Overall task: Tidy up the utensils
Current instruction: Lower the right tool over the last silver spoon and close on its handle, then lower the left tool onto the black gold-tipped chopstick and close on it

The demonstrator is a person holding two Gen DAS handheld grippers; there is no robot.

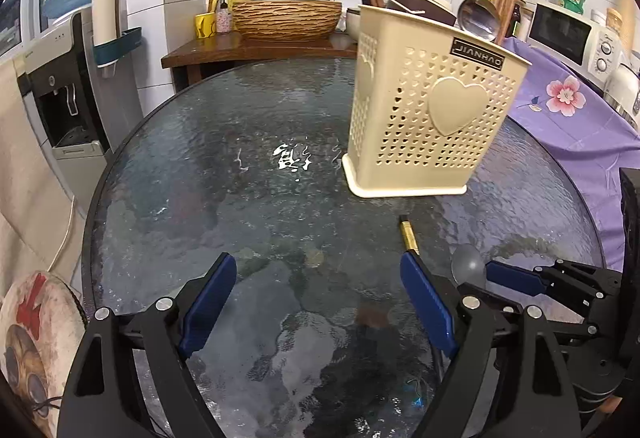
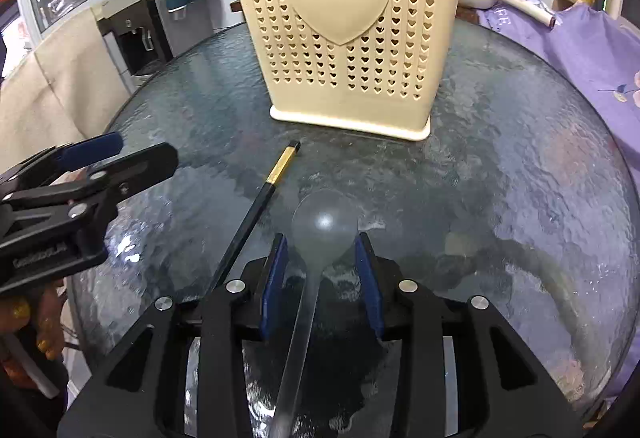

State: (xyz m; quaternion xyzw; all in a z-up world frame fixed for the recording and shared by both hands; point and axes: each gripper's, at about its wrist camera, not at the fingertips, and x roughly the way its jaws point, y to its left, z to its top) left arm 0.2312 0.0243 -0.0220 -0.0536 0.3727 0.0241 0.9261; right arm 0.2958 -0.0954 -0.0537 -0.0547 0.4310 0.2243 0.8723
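From my right wrist camera I see the spoon (image 2: pixel 324 228) lying on the glass table (image 2: pixel 500 197), its bowl between the right gripper (image 2: pixel 322 250) pads, which stand slightly apart and seem not to press it. A chopstick (image 2: pixel 256 205) lies just left, pointing at the cream holder (image 2: pixel 344 25). Only the left wrist view shows the left gripper (image 1: pixel 316 302) fingers wide apart over bare glass

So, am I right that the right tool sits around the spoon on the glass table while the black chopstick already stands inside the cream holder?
Not quite. The black chopstick is not inside the cream holder; it lies flat on the glass table in front of it, beside the spoon, as the right wrist view shows. The rest holds: the right tool sits around the spoon.
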